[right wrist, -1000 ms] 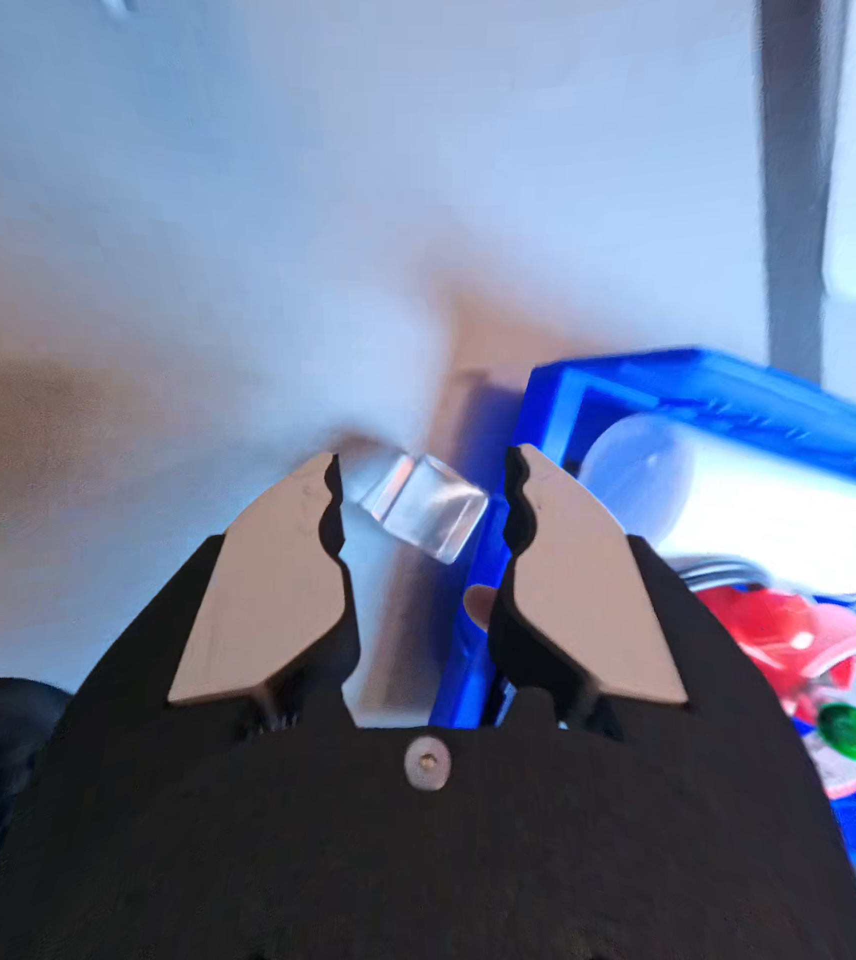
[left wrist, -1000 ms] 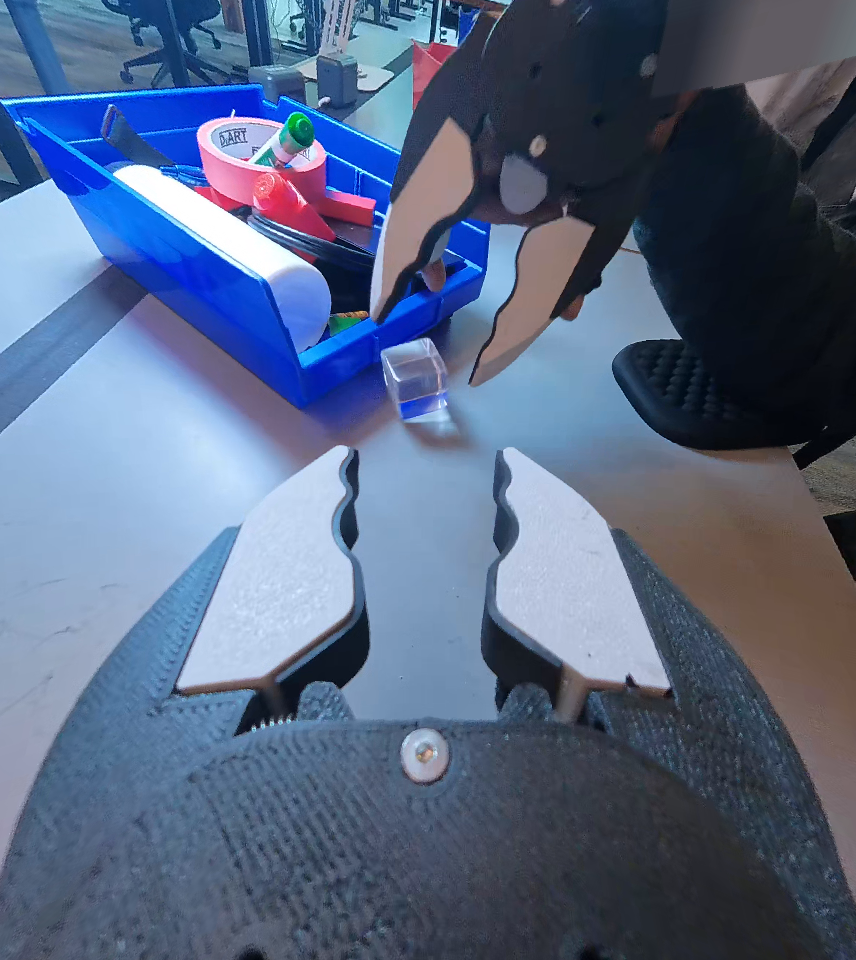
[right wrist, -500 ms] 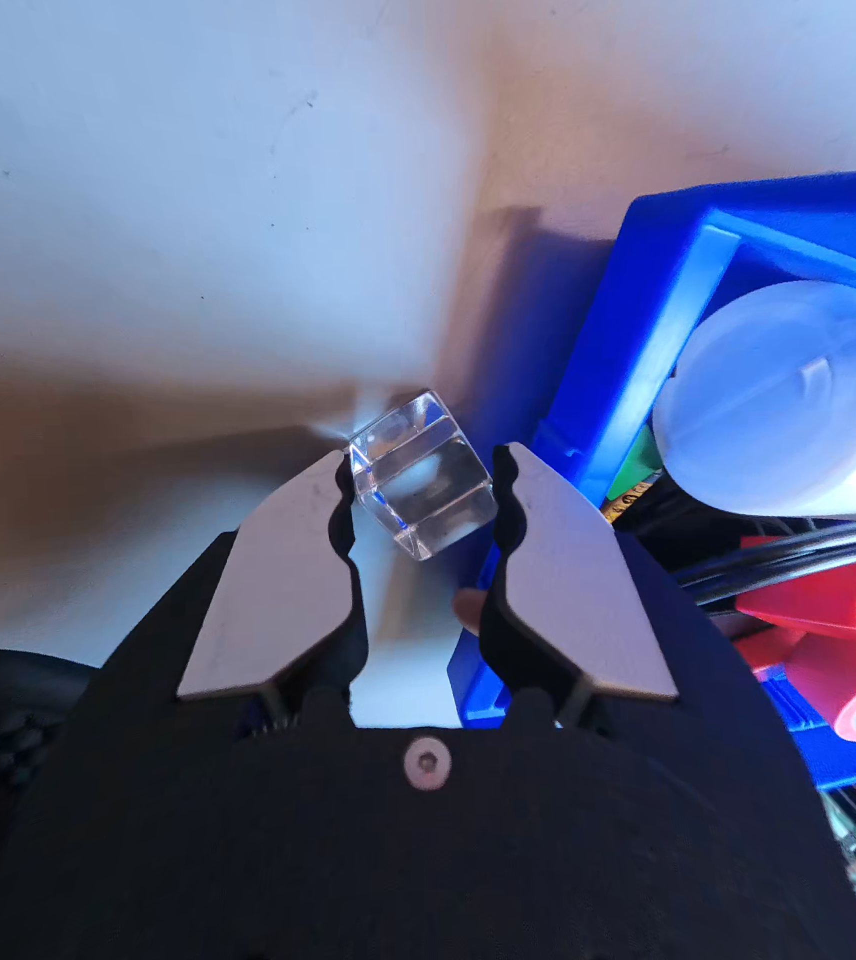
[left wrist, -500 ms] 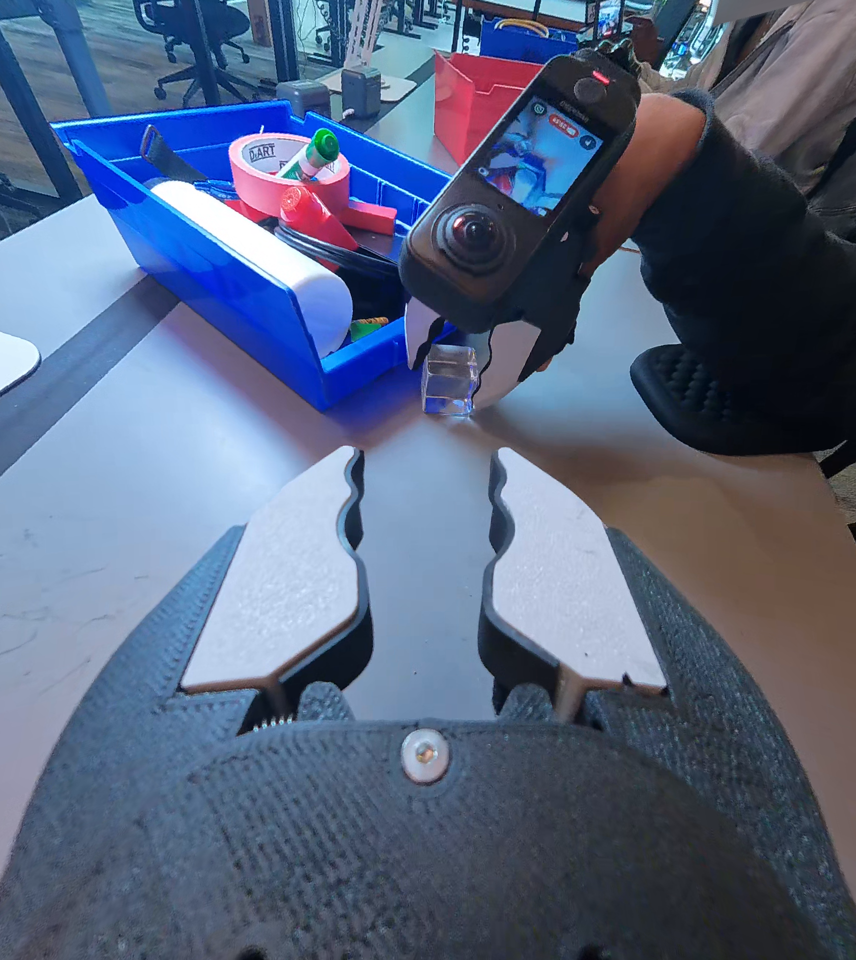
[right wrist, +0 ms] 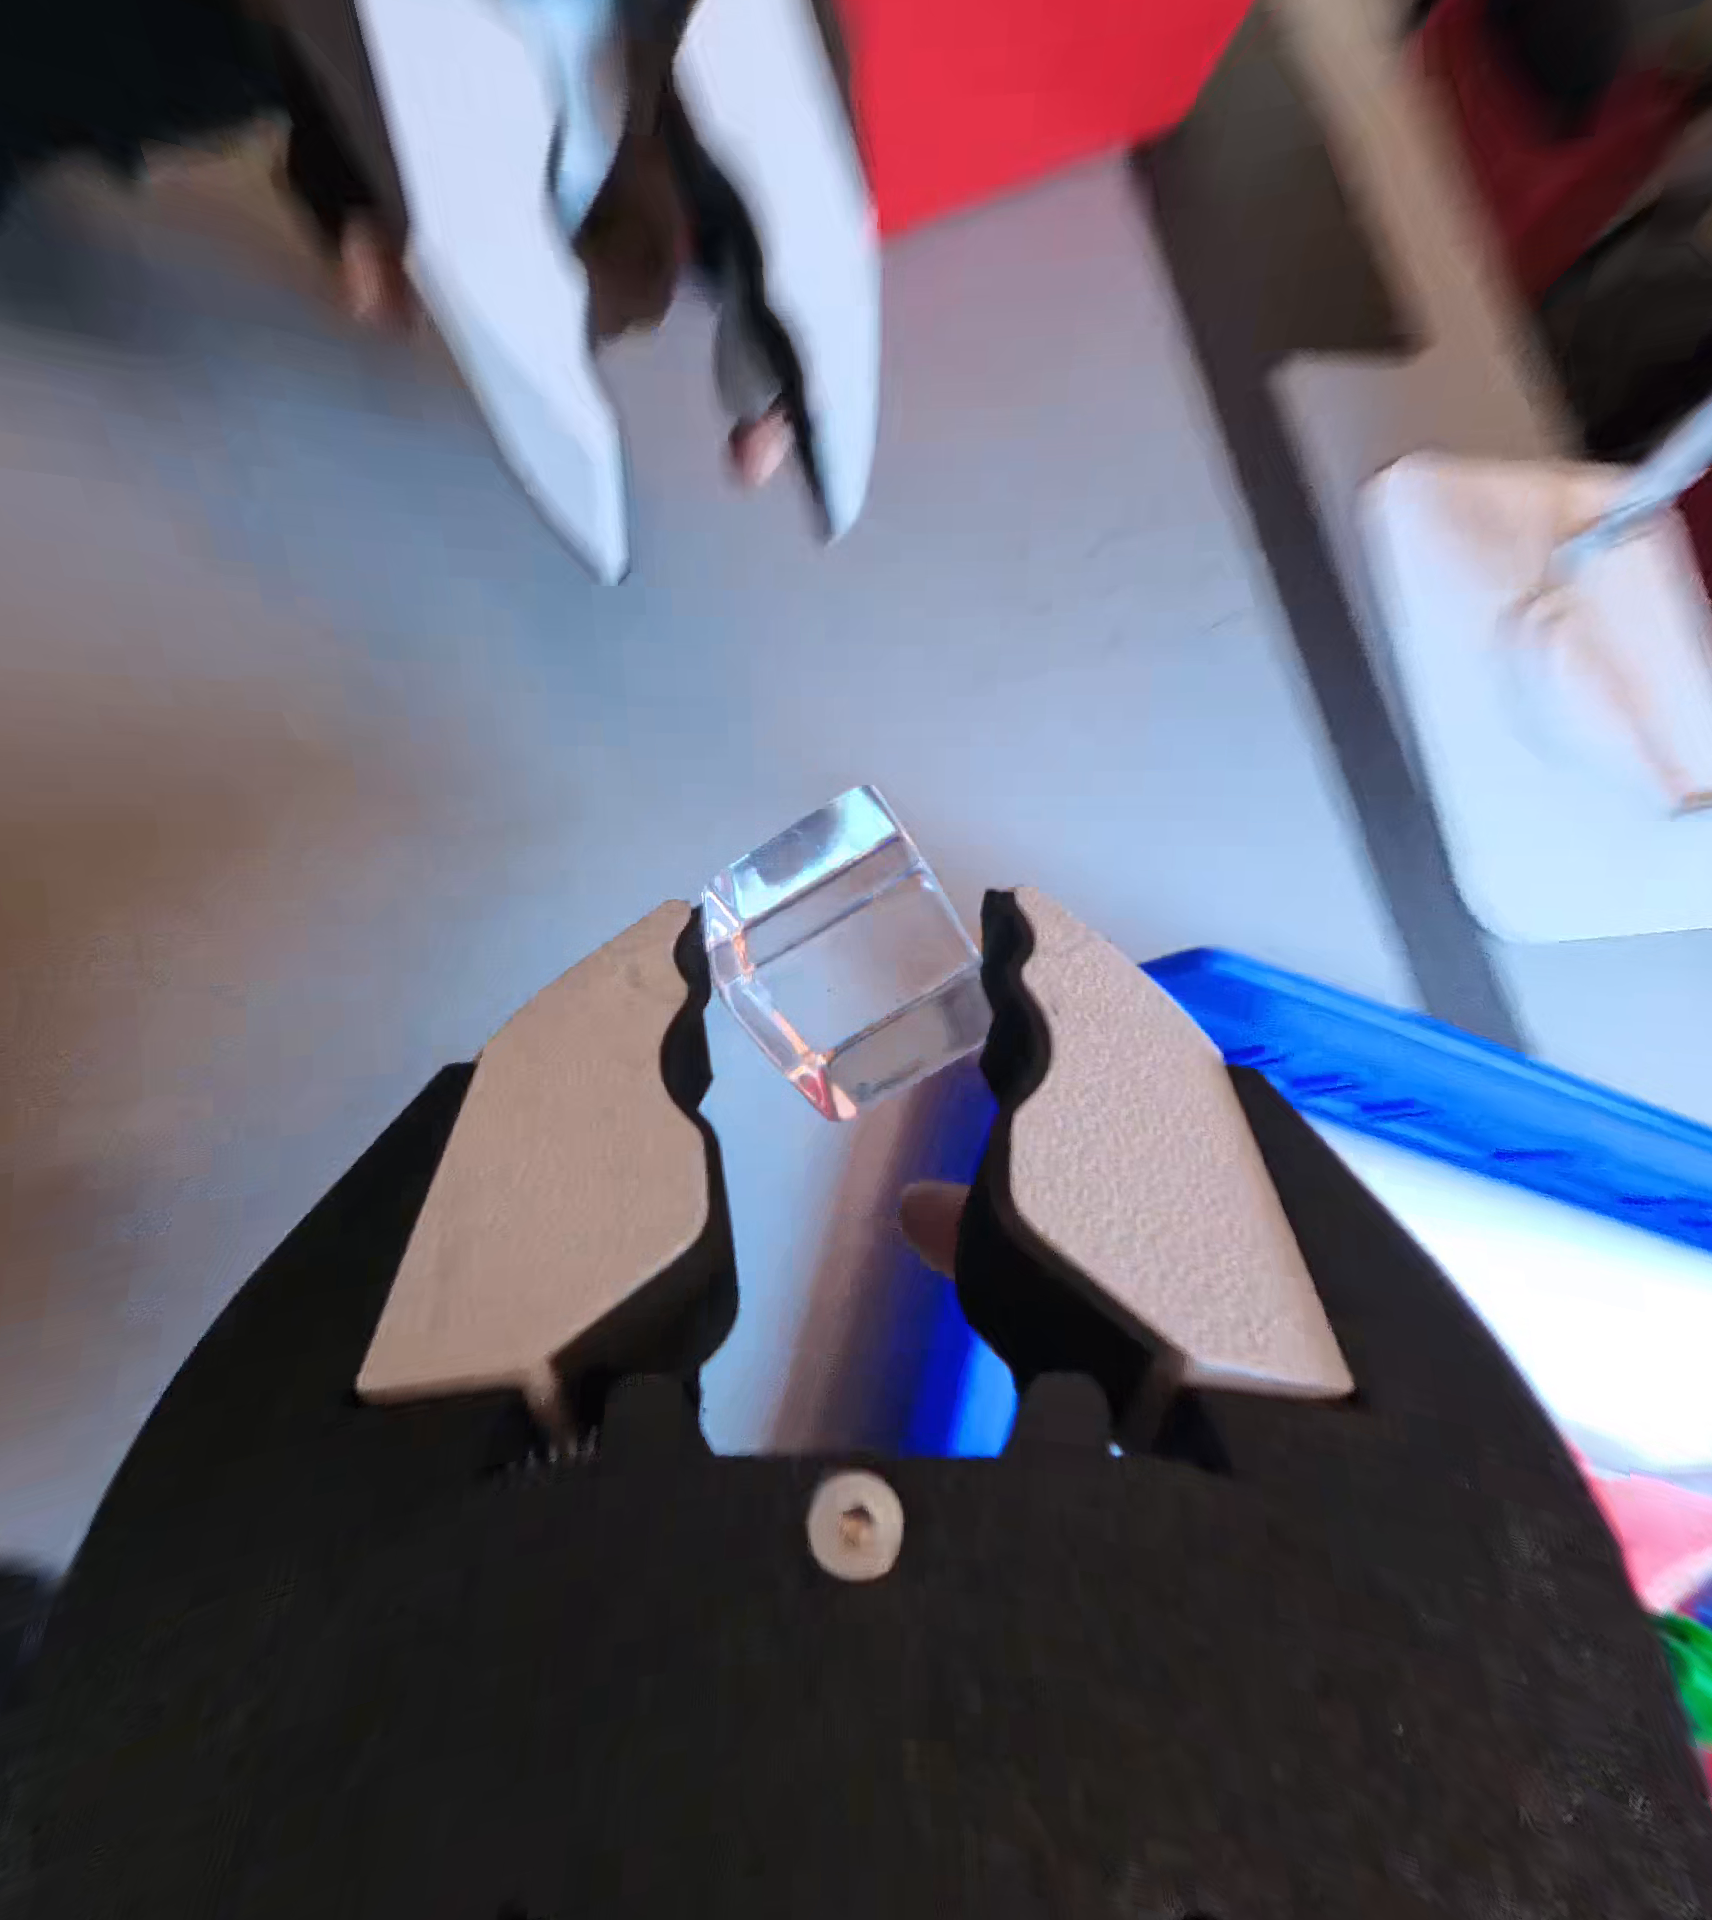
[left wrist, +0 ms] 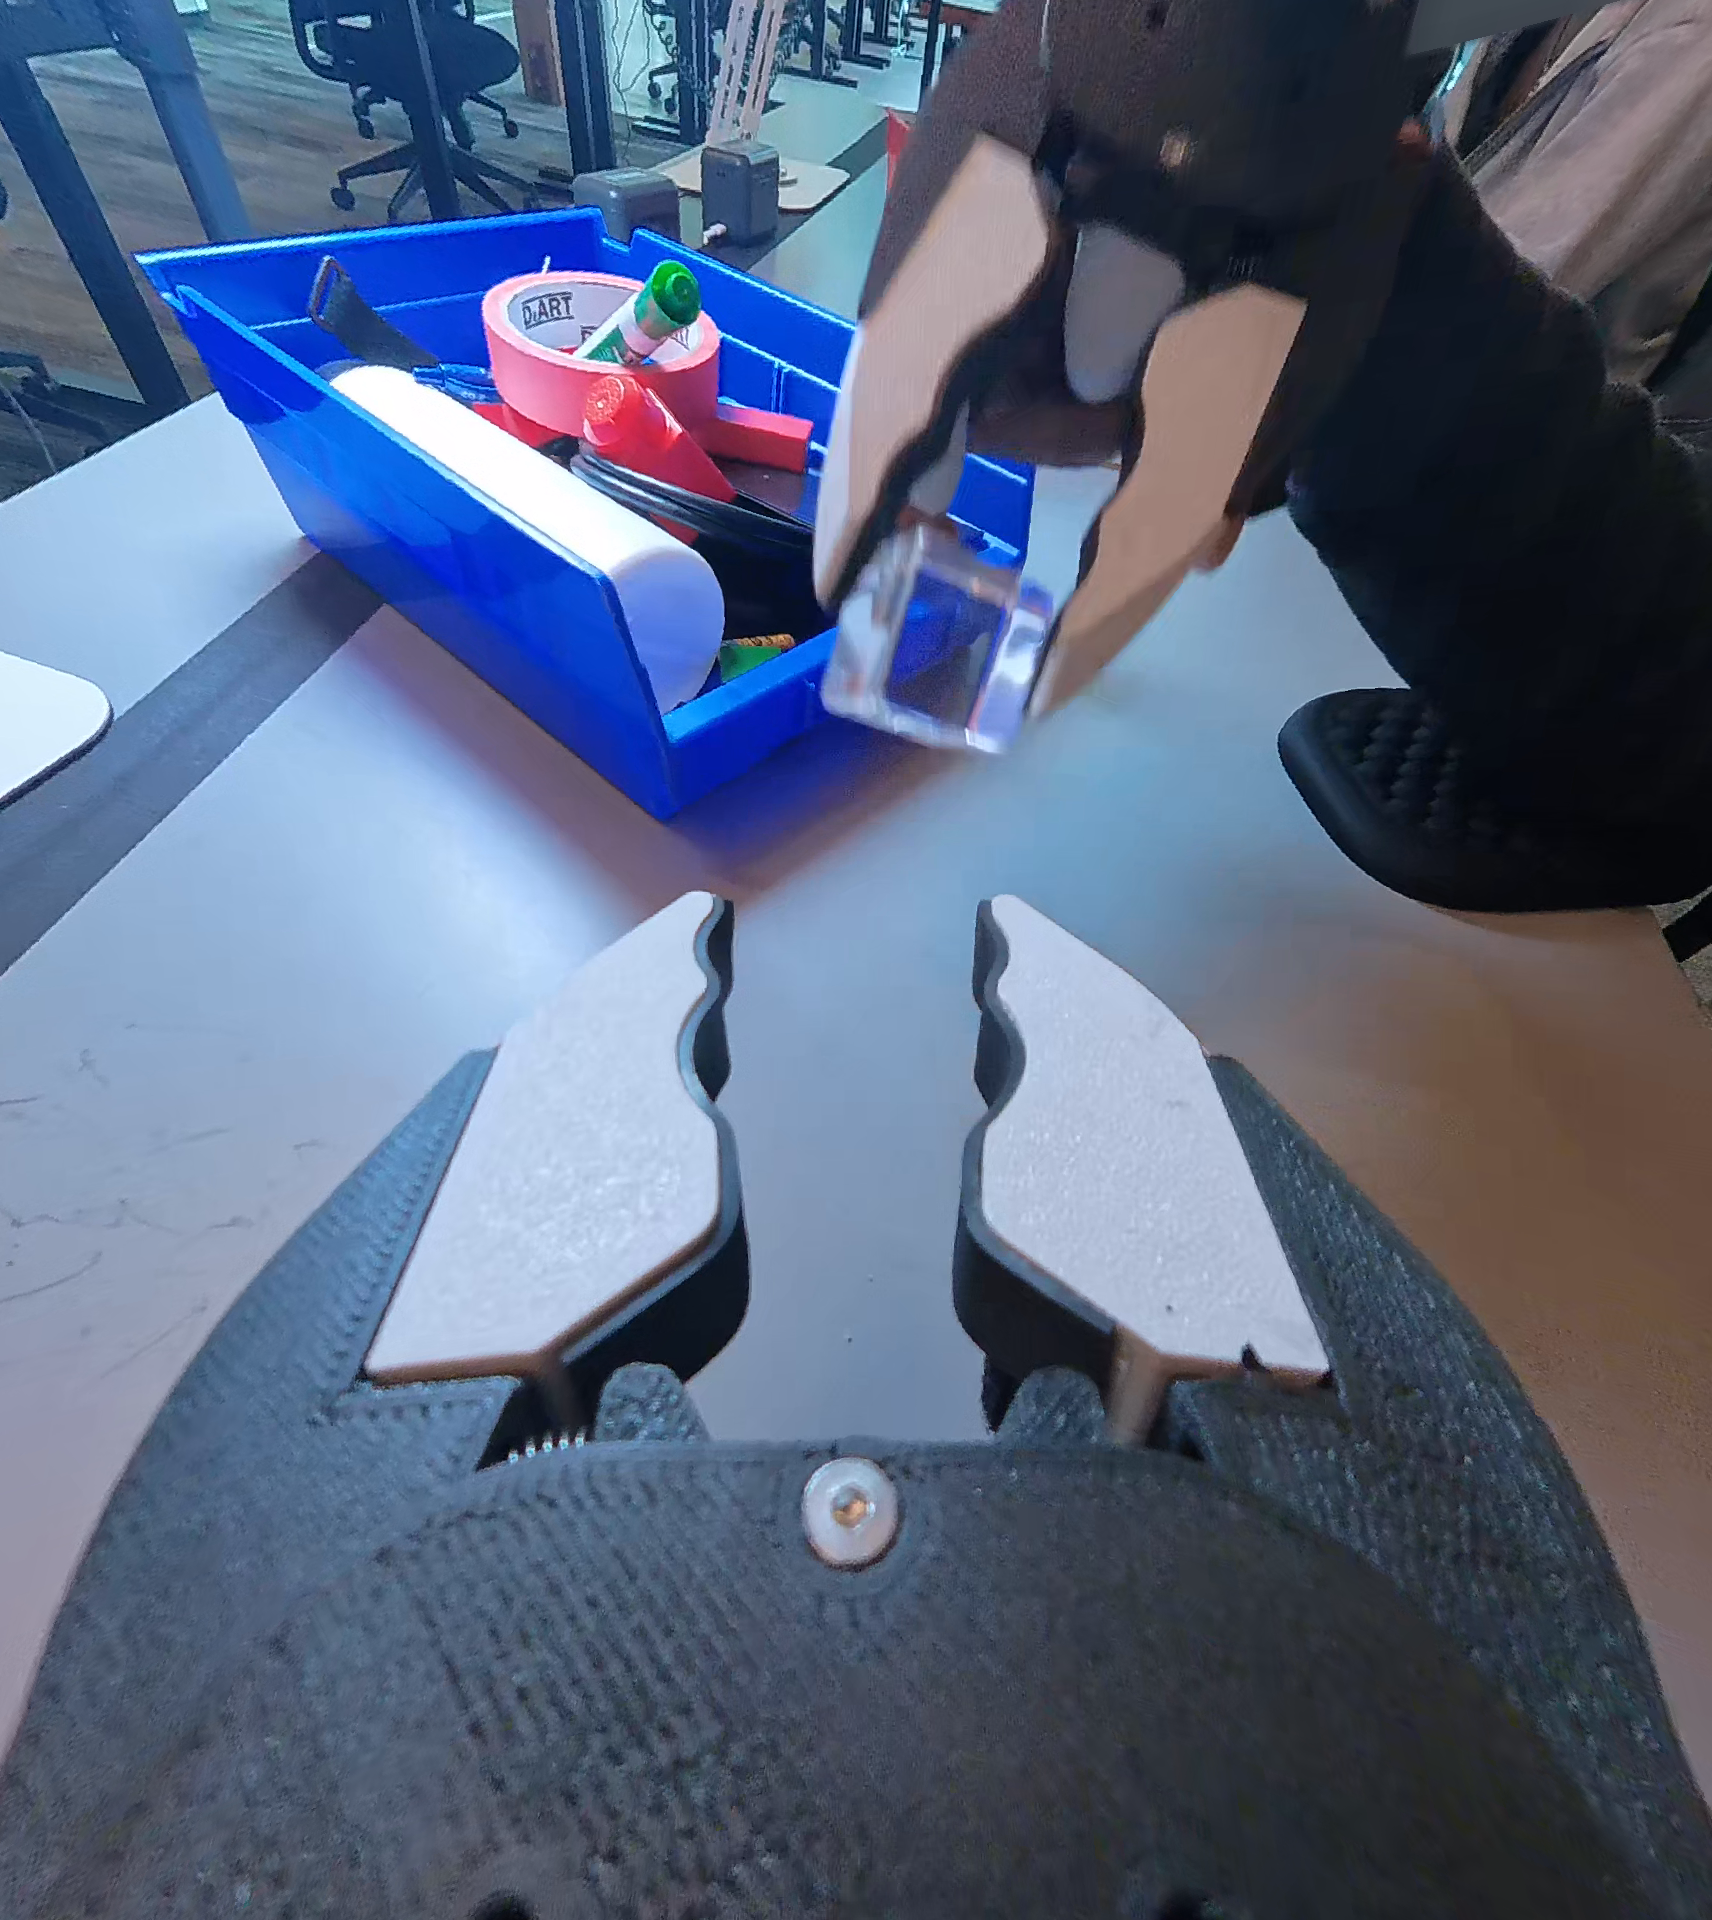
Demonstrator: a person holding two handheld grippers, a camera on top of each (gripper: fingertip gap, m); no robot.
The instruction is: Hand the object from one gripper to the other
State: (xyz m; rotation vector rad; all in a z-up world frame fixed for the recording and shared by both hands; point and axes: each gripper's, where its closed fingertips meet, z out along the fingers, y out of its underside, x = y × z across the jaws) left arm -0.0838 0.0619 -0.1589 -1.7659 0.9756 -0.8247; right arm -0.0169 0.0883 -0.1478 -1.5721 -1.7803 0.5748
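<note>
Cube (left wrist: pixel 940 665): clear, hanging above the table beside the blue bin (left wrist: pixel 519 561), pinched tilted at the right gripper's tips.
Left gripper (left wrist: pixel 850 914): gaping empty, pointing straight at the cube ahead.
Right gripper (right wrist: pixel 844 914): clamping the cube.

Right-view blue bin (right wrist: pixel 1517 1091) blurred, cut off by edge.

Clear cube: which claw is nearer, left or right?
Right. The right claw grips the clear cube at its fingertips, above the table; the left claw is open and empty, facing it across a gap.
</note>
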